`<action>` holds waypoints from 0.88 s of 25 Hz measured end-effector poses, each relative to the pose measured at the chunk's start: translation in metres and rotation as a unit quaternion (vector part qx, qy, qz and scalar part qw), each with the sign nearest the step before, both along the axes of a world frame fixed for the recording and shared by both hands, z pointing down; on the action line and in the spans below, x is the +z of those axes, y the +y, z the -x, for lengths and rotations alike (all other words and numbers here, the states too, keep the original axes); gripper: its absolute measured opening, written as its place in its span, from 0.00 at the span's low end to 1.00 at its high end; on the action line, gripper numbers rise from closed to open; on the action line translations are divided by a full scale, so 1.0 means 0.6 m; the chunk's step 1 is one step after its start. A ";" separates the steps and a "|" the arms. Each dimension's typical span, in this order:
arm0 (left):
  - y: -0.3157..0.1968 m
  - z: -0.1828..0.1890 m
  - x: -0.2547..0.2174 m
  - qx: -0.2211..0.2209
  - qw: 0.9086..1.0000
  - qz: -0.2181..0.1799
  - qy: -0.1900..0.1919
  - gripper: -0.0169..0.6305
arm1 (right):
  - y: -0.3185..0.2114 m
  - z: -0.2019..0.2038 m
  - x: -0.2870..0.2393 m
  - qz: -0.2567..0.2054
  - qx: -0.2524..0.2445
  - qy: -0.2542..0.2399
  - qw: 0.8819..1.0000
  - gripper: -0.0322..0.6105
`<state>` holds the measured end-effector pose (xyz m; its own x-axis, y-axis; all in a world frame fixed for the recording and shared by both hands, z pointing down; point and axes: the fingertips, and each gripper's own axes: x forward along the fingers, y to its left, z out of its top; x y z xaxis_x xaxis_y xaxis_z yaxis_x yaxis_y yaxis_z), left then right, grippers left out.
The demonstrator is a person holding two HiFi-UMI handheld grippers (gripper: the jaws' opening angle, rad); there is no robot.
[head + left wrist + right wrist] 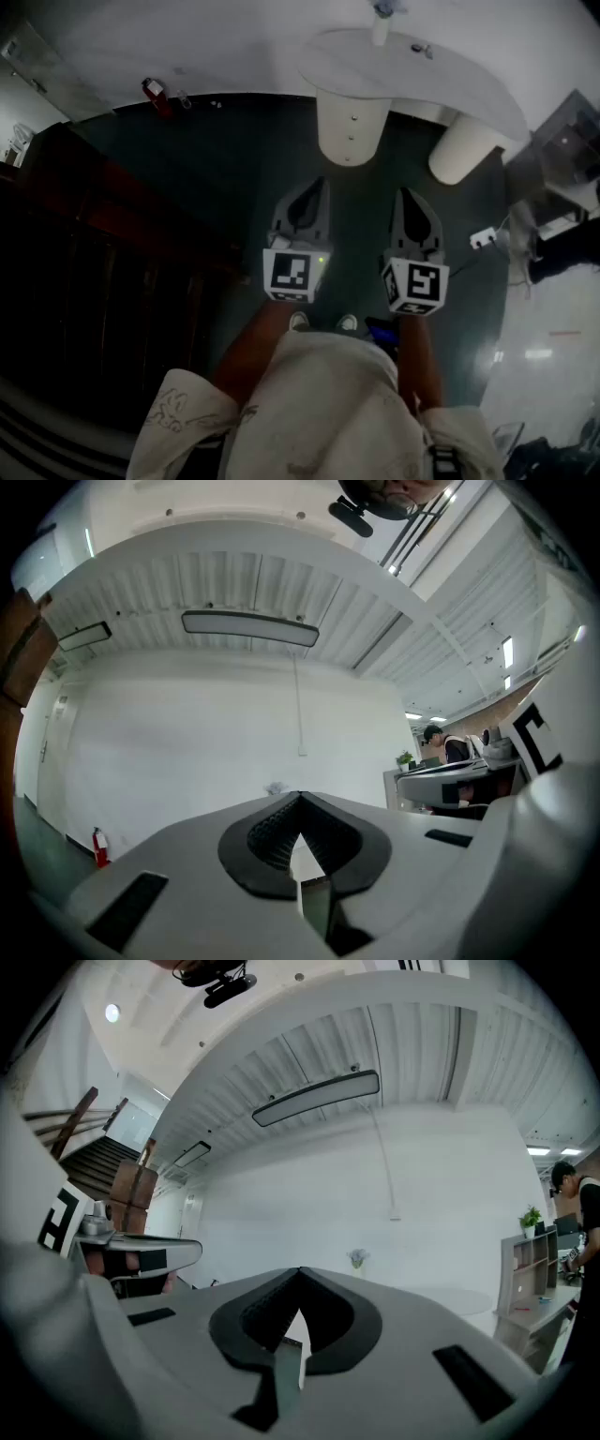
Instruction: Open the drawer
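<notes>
No drawer shows plainly in any view. A dark wooden cabinet [103,216] stands at the left of the head view, too dim to make out its front. My left gripper [317,183] and right gripper [410,194] are held level, side by side, over the dark floor and pointing toward a white table [412,70]. In the left gripper view the left gripper [300,797] has its jaws meeting at the tip, with nothing between them. The right gripper [300,1272] looks the same in its own view, shut and empty.
The table rests on two white cylindrical pedestals [352,127] [464,150]. A red fire extinguisher [155,94] stands by the far wall. A white power strip [483,237] lies on the floor at the right. Stairs [94,1162] rise at the left.
</notes>
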<state>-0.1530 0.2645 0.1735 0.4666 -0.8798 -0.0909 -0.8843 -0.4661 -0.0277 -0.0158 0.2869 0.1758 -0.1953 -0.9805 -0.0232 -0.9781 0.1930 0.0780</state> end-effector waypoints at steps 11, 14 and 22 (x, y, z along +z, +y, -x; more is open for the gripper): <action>-0.013 -0.052 0.012 -0.004 1.000 -0.002 -0.020 0.03 | -0.019 -0.055 0.013 0.004 -0.003 -0.007 1.000 0.06; -0.017 -0.072 0.014 -0.009 1.000 0.007 -0.014 0.03 | -0.029 -0.074 0.015 0.001 -0.008 -0.015 1.000 0.06; -0.029 -0.106 0.021 -0.031 0.999 0.022 -0.002 0.03 | -0.051 -0.106 0.022 -0.003 -0.029 -0.024 0.999 0.06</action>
<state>-0.0893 0.2469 0.1864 0.4123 -0.9097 -0.0506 -0.9110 -0.4122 -0.0123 0.0477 0.2560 0.1893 -0.2503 -0.9674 -0.0397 -0.9679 0.2491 0.0329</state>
